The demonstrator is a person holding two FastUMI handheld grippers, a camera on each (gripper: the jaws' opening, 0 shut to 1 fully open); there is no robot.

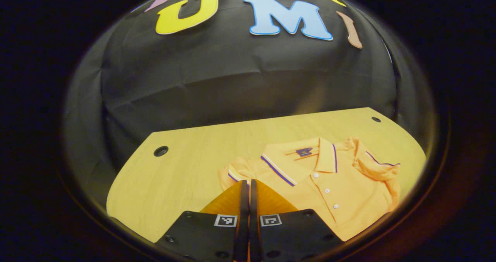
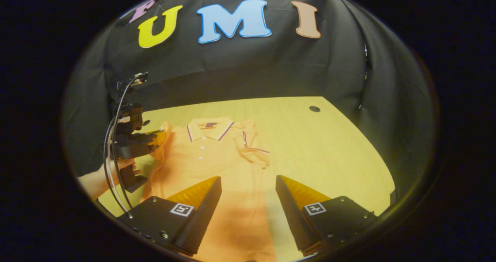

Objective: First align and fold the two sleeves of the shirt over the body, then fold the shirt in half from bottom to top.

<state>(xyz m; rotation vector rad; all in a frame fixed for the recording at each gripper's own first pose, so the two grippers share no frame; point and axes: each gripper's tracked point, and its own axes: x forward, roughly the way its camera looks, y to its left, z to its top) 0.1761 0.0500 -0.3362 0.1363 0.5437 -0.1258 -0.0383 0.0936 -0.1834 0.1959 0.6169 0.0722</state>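
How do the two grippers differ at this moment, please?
The left gripper is shut, fingers together by the shirt's sleeve edge; the right gripper is open, fingers wide apart. The left one sits near the collar end, the right one over the lower body. Both are above the same shirt on the table.

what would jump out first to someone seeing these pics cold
The orange polo shirt lies face up on the wooden table, one sleeve already folded over the body. The left gripper pinches the shirt's other shoulder edge. The right gripper hovers with jaws wide open over the shirt's lower part.
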